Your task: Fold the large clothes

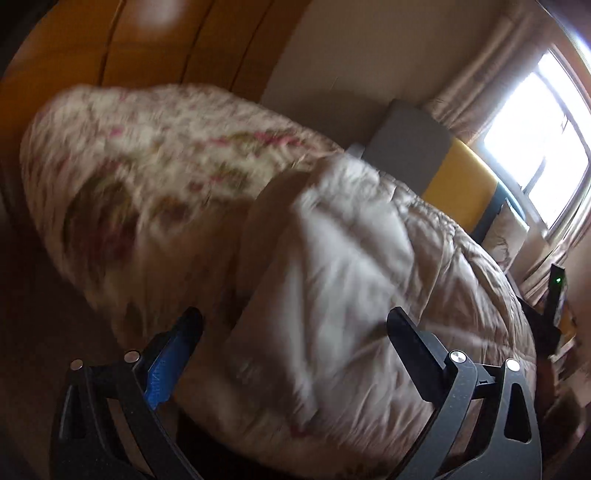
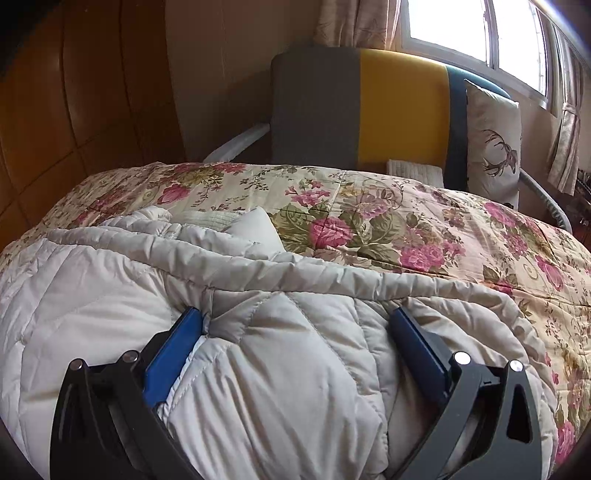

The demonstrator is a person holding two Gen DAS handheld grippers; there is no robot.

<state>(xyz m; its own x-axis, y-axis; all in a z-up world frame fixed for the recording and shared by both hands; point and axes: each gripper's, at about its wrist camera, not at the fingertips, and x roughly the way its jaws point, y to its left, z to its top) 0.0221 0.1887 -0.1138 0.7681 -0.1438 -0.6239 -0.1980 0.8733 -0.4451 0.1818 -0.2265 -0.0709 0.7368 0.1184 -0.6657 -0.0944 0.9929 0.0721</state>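
Cream quilted coat (image 2: 258, 369) bulges between spread right fingers (image 2: 173, 354); left fingers (image 1: 413, 354) released above it.

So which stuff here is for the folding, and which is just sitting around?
For the folding:
- white quilted coat
- right gripper, open, with its fingers against the coat
- left gripper, open, above the coat

Just there:
- flowery bedspread under the coat
- deer pillow
- grey and yellow headboard
- curtains

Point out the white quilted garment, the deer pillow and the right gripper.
white quilted garment (image 2: 280, 354), right wrist view, padded panel between the fingers
deer pillow (image 2: 493, 144), right wrist view, printed front
right gripper (image 2: 295, 325), right wrist view, midway between fingertips
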